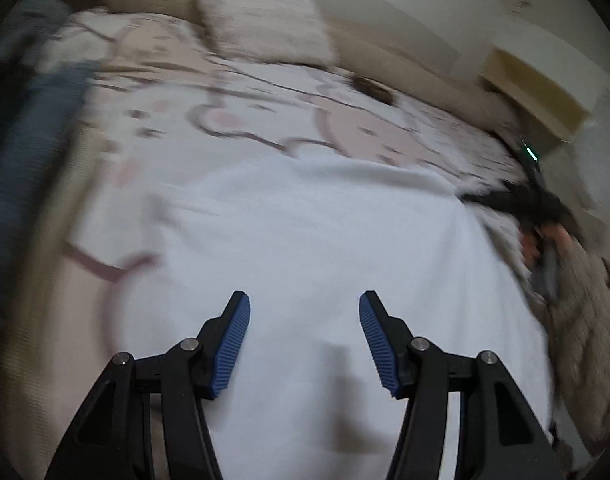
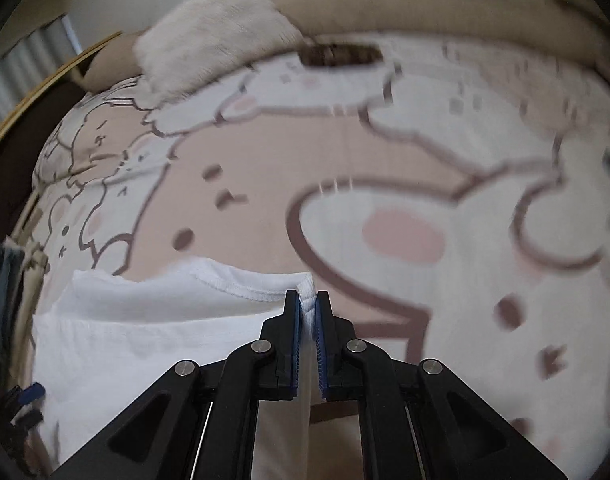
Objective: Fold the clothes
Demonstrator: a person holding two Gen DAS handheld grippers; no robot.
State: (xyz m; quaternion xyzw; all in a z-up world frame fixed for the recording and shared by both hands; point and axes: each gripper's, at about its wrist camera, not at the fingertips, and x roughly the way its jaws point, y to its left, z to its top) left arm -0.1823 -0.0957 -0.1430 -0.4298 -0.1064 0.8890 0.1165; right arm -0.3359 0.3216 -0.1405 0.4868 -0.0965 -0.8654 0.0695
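A white garment (image 1: 305,240) lies spread on a bed with a pink and white cartoon cover (image 1: 225,92). My left gripper (image 1: 304,300) hovers over the garment's near part, open, with nothing between its blue pads. In the right wrist view my right gripper (image 2: 307,300) is shut on a hemmed corner of the white garment (image 2: 145,320), which bunches between the pads; the rest trails to the left. In the left wrist view the right gripper (image 1: 501,200) shows as a dark blur at the garment's right edge, held by a hand in a fuzzy sleeve.
A fluffy cream pillow (image 1: 265,20) and a beige headboard cushion (image 1: 405,64) lie at the far end of the bed. Dark blue clothes (image 1: 29,140) are piled at the left. A tan box (image 1: 537,92) stands at the right. A small dark object (image 2: 341,54) rests near the pillow.
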